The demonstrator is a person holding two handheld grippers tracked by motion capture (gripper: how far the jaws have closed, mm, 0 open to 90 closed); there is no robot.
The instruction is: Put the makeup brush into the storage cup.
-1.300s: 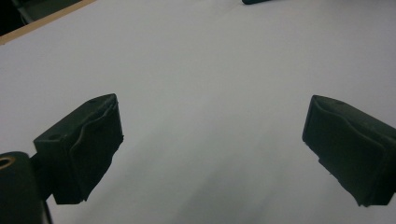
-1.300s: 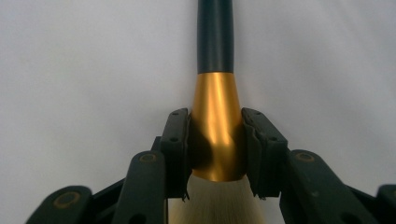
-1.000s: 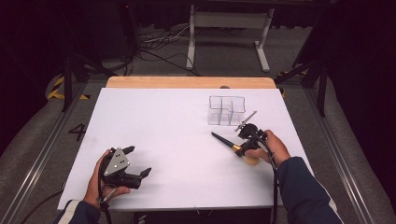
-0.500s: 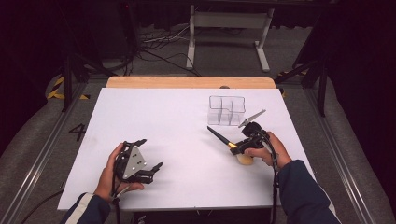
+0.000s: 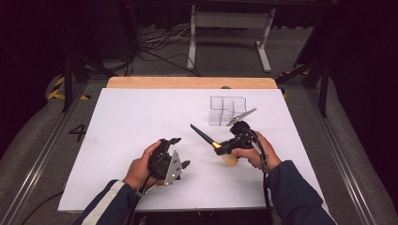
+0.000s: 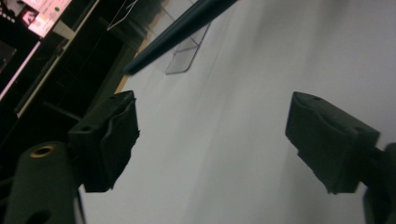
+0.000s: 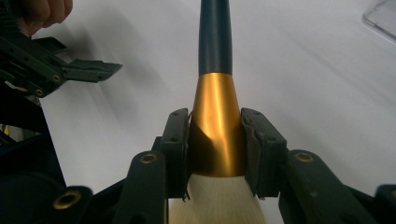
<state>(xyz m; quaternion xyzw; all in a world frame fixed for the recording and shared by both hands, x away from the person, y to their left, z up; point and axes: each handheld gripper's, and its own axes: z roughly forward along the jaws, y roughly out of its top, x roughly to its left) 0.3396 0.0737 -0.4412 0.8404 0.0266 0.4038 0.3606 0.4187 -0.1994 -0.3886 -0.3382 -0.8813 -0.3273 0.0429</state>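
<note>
A makeup brush (image 5: 202, 135) with a dark handle, gold ferrule (image 7: 217, 116) and pale bristles (image 5: 229, 159) is held over the white table (image 5: 131, 117). My right gripper (image 5: 219, 147) is shut on the ferrule, and the handle points up and left toward the table's middle. In the right gripper view, both pads of the right gripper (image 7: 217, 149) press the ferrule's sides. My left gripper (image 5: 180, 152) stands open just left of the brush tip with nothing between its jaws. In the left gripper view the handle (image 6: 182, 28) crosses above the wide-open left gripper (image 6: 210, 135).
A clear plastic organizer (image 5: 227, 110) with compartments stands on the table behind the right gripper, also seen as a clear organizer (image 6: 187, 56) in the left gripper view. Beyond the wooden far edge (image 5: 187, 83) are cables and a metal stand (image 5: 230, 28) on the floor.
My left gripper has moved right toward the table's middle and now sits close to the brush tip. The right gripper, still holding the brush, shifted slightly left.
</note>
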